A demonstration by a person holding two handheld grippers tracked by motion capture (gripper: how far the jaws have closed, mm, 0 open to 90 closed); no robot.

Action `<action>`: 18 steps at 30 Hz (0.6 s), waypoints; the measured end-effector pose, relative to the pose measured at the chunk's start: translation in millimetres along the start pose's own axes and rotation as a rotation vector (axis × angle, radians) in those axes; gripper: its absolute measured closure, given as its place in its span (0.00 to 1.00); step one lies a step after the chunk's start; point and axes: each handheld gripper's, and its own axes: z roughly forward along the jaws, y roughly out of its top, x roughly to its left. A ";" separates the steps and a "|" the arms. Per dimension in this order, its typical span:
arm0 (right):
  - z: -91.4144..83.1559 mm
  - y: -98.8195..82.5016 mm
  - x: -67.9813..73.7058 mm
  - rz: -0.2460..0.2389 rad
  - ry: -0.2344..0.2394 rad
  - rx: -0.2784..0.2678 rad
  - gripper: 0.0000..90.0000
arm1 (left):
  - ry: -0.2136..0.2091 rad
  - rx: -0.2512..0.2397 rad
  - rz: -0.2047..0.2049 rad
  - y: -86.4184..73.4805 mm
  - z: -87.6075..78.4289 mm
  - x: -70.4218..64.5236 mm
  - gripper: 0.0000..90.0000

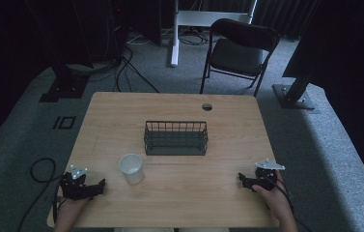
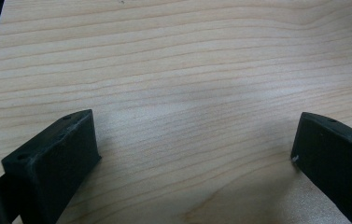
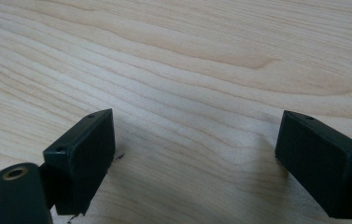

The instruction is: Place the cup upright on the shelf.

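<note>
A white paper cup (image 1: pixel 132 168) stands upright on the wooden table (image 1: pixel 179 198), just in front of a dark wire basket (image 1: pixel 175 137) at the table's middle. My left gripper (image 1: pixel 101 186) rests near the front left corner, a short way left of the cup, pointing right. My right gripper (image 1: pixel 241 178) rests near the front right edge, pointing left. In the left gripper view my own gripper (image 2: pixel 194 137) stands open over bare wood. In the right gripper view my own gripper (image 3: pixel 196 135) is likewise open, nothing between the jaws.
A black folding chair (image 1: pixel 240 50) stands beyond the table's far edge. A round cable hole (image 1: pixel 207 107) sits near the far right of the tabletop. Cables (image 1: pixel 42 169) lie on the grey floor at left.
</note>
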 end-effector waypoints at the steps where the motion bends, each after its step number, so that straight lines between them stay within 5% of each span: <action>1: 0.0 0.1 0.1 0.001 -0.001 0.000 0.13 | 0.000 0.000 0.000 0.0 0.0 0.0 0.01; 18: -2.9 10.2 11.2 -0.018 0.036 -0.033 0.13 | 0.000 0.000 0.000 0.0 0.0 0.0 0.01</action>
